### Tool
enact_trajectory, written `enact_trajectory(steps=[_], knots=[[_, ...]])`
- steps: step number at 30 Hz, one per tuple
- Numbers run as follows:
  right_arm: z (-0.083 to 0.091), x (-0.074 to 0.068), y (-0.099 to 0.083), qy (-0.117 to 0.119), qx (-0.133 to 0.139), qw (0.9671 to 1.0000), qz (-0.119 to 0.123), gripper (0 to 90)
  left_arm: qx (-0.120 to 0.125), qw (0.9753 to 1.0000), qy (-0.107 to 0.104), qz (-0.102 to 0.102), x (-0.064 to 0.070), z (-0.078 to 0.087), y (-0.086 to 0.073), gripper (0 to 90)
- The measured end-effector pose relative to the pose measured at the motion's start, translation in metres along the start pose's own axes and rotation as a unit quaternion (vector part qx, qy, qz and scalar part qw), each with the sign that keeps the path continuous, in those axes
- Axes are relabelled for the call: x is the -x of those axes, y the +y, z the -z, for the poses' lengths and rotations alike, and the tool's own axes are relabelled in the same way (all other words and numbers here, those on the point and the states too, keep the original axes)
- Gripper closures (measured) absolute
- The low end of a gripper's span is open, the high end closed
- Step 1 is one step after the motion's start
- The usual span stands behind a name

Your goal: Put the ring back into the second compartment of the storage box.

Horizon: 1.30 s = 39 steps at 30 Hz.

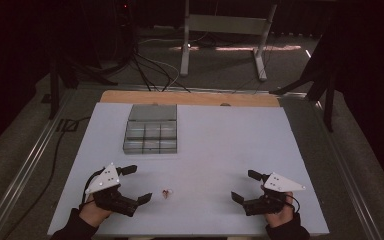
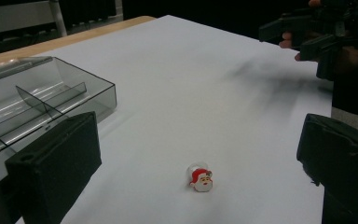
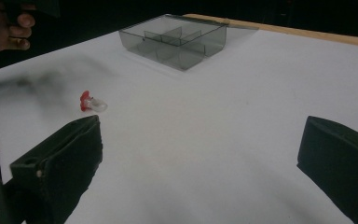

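Note:
A small Santa-face trinket [image 1: 167, 193] with a red hat and a clear ring base lies on the white table near the front, left of centre. In the left gripper view the Santa trinket [image 2: 201, 178] lies face up just beyond my jaws. My left gripper [image 1: 137, 184] stands open, a short way to the trinket's left, empty. My right gripper [image 1: 245, 185] is open too, far to the right, with nothing in it. From the right gripper view the trinket [image 3: 91, 102] lies on its side, off to the left.
A smoky clear compartment box [image 1: 151, 131] with its lid folded back sits on the white table [image 1: 230, 135] at the back left. A wooden strip [image 1: 190, 98] edges the far side. Cables [image 1: 150, 70] and a metal stand [image 1: 220, 30] occupy the floor beyond.

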State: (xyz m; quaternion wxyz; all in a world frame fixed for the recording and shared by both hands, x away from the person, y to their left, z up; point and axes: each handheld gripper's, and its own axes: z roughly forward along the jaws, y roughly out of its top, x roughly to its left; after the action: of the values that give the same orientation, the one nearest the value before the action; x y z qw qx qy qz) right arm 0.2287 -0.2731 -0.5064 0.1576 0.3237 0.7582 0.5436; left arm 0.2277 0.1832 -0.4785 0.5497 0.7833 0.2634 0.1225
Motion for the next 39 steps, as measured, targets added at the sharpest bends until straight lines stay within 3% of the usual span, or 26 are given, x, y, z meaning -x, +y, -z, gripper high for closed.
enact_trajectory(steps=[6,21,32,39], knots=[[0.001,0.000,0.000,0.003,0.002,1.0000,-0.005,0.0,-0.007,0.9999,0.000,0.010,0.004,-0.009,0.001,0.1],[0.000,0.001,0.000,0.005,0.001,1.0000,-0.008,0.0,-0.020,0.9996,0.019,0.006,0.017,-0.025,-0.001,0.1],[0.000,0.001,-0.001,0.007,0.000,0.9999,-0.009,0.0,-0.045,0.9987,0.022,0.006,0.025,-0.039,-0.010,0.1],[0.000,0.002,-0.001,0.008,-0.002,0.9999,-0.010,0.0,-0.058,0.9976,0.038,0.005,0.026,-0.044,-0.014,0.1]])
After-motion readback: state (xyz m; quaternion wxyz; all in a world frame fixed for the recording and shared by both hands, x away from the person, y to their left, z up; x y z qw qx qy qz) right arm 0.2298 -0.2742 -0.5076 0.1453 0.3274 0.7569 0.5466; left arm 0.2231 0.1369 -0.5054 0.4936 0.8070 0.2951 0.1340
